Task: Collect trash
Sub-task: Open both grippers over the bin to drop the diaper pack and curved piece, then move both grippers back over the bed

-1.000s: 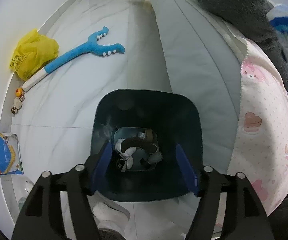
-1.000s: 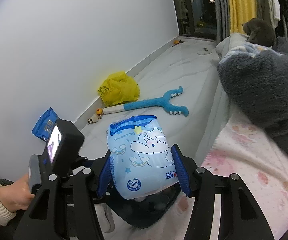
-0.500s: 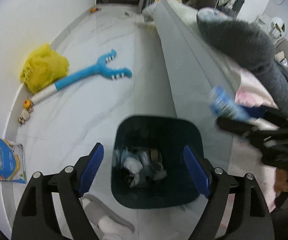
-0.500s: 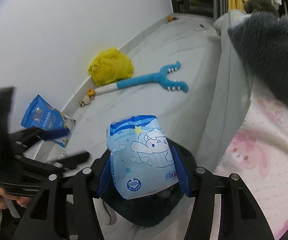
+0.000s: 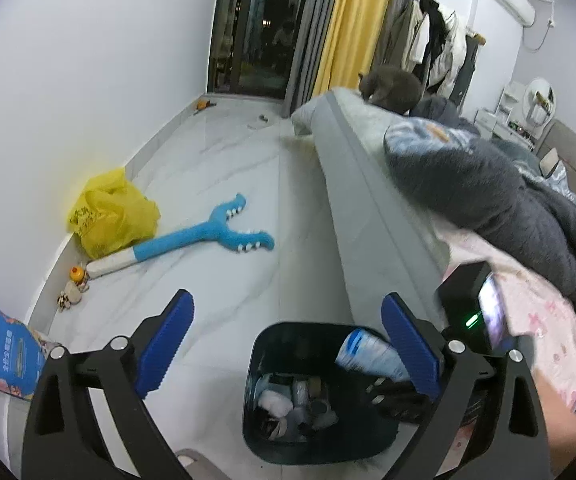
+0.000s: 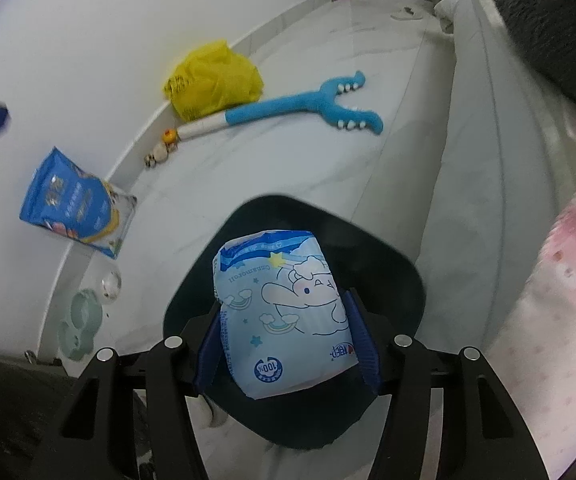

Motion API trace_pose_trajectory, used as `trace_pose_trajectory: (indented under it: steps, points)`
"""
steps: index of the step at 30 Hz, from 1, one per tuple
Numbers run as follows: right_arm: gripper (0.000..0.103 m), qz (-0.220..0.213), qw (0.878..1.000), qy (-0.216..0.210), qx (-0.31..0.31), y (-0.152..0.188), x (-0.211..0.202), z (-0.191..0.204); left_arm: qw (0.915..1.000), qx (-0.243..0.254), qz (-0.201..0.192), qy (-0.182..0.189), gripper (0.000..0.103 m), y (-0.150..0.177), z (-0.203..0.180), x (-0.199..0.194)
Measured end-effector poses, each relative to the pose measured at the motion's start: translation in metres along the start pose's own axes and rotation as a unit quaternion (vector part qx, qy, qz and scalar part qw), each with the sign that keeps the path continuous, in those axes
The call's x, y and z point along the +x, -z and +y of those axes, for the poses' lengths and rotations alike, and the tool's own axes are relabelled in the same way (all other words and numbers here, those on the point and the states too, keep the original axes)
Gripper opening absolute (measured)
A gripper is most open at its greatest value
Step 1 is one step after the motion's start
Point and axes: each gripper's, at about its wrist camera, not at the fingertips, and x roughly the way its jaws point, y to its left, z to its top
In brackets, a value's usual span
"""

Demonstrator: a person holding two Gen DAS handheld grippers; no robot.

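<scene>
I have the right hand-held gripper [image 6: 286,344] clamped on a pale blue printed packet [image 6: 284,312], both blue pads pressed against its sides. The packet stands lengthwise along the fingers, its far end pointing down into the dark bin [image 6: 404,280] on the floor. From the right wrist view the bin mouth sits directly beyond and beneath the packet, so what matters for the drop is already lined up: the packet hangs over the opening, not over the rim or the floor beside it. In the left wrist view I see the same packet [image 5: 372,354] angled in over the right side of the bin [image 5: 256,364], above the rubbish already lying at the bottom.

My left hand-held gripper [image 5: 288,344] carries nothing; its jaws are opening, spread wide with only the floor and the bin seen between them. It looks over the bin from the side away from the bed [image 5: 368,184].

So the right hand is the one on the job. I judge the next step to be a simple release, perhaps after lowering a little so the long packet goes in end first instead of tipping across the rim.
</scene>
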Motion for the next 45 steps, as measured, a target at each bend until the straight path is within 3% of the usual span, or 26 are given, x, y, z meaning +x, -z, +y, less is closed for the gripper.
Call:
trace_pose_trajectory:
  steps: [3, 5, 10, 19, 27, 32, 37, 45]
  points:
    - [0.062, 0.013, 1.0, 0.001, -0.008, 0.008, 0.006, 0.005, 0.9997, 0.003, -0.025, 0.0, 0.097, -0.007, -0.004, -0.011]
    - [0.069, 0.017, 1.0, 0.005, -0.009, 0.012, 0.009, 0.006, 0.999, 0.009, -0.044, 0.001, 0.097, -0.01, -0.007, -0.019]
    - [0.08, -0.006, 1.0, 0.018, -0.019, 0.018, -0.006, 0.009, 0.9965, 0.02, -0.08, -0.008, 0.1, -0.015, -0.023, -0.037]
    - [0.086, -0.11, 0.993, 0.044, -0.025, 0.034, -0.083, 0.002, 0.9915, 0.049, -0.12, -0.009, 0.1, -0.016, -0.057, -0.056]
    - [0.096, -0.214, 0.971, 0.108, 0.027, 0.074, -0.17, -0.039, 0.9927, 0.027, -0.118, -0.001, 0.1, -0.007, -0.074, -0.052]
    - [0.098, -0.26, 0.954, 0.135, 0.063, 0.106, -0.215, -0.064, 0.9929, 0.04, -0.111, 0.013, 0.1, 0.007, -0.095, -0.055]
    - [0.099, -0.284, 0.943, 0.15, 0.087, 0.139, -0.246, -0.084, 0.9908, 0.078, -0.11, 0.007, 0.1, 0.022, -0.116, -0.056]
    - [0.1, -0.316, 0.926, 0.169, 0.119, 0.194, -0.283, -0.111, 0.9897, 0.094, -0.108, 0.009, 0.1, 0.045, -0.131, -0.074]
